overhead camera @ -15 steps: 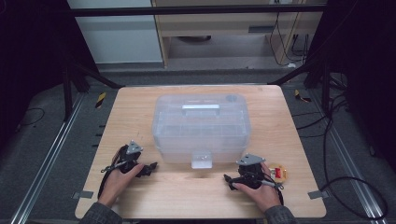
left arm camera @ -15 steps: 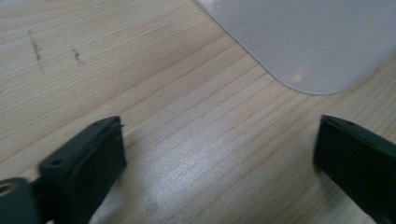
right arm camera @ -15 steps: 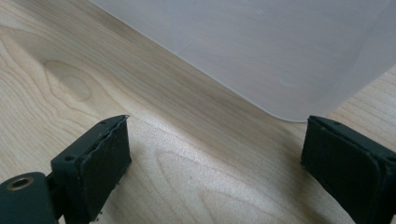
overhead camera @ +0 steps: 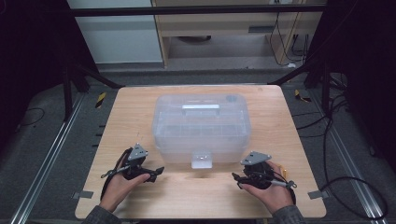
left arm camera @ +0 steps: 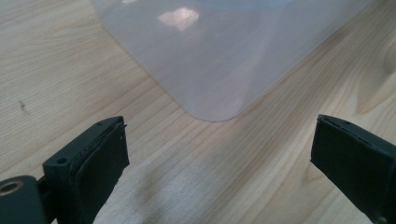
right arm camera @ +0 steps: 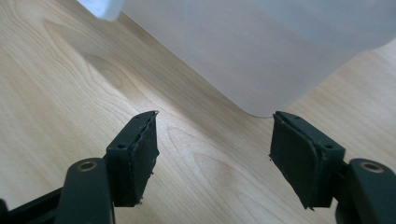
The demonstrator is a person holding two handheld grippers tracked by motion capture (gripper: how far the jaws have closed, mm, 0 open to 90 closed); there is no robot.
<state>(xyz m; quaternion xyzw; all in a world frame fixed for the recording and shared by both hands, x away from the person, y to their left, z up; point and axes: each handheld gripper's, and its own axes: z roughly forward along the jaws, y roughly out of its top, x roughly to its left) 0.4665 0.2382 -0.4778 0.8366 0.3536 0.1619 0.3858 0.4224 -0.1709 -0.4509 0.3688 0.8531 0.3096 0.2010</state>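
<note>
A translucent plastic box (overhead camera: 201, 128) with a lid, a top handle (overhead camera: 201, 109) and a front latch (overhead camera: 201, 159) stands in the middle of the wooden table (overhead camera: 135, 112). My left gripper (overhead camera: 156, 172) rests on the table by the box's front left corner, its jaws pointing right. In the left gripper view my left gripper (left arm camera: 224, 140) is open, with bare wood between its jaws and the box corner (left arm camera: 210, 56) just ahead. My right gripper (overhead camera: 236, 177) lies by the front right corner, pointing left. In the right gripper view my right gripper (right arm camera: 215, 135) is open and holds nothing, with the box wall (right arm camera: 261, 46) beyond it.
Bare wood runs along the table's front edge between the two hands. Black frame struts (overhead camera: 93, 77) rise at the back corners. Cables (overhead camera: 345, 186) lie on the floor to the right. A metal rail (overhead camera: 46, 158) runs along the left side.
</note>
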